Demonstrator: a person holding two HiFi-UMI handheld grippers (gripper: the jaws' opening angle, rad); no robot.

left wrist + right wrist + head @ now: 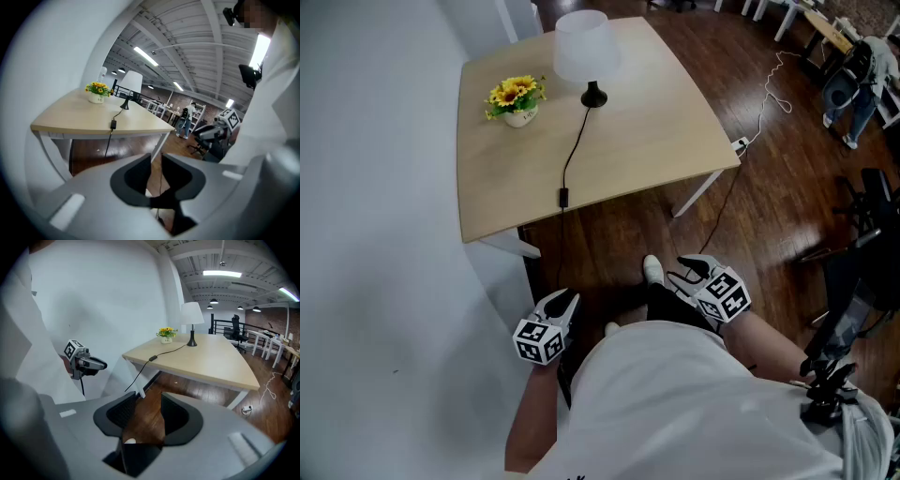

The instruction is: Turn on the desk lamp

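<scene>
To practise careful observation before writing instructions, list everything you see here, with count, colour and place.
table: one, light wood with white legs, beside the white wall
lamp: one, white shade on black stand, toward the table's far side
flower pot: one, white with yellow flowers, left of the lamp
cord: one, black, running from the lamp over the table's near edge
switch: one, black, on the cord
cable: one, white, on the brown floor, right
left gripper: grey, fingers apart, empty
right gripper: grey, fingers apart, empty
</scene>
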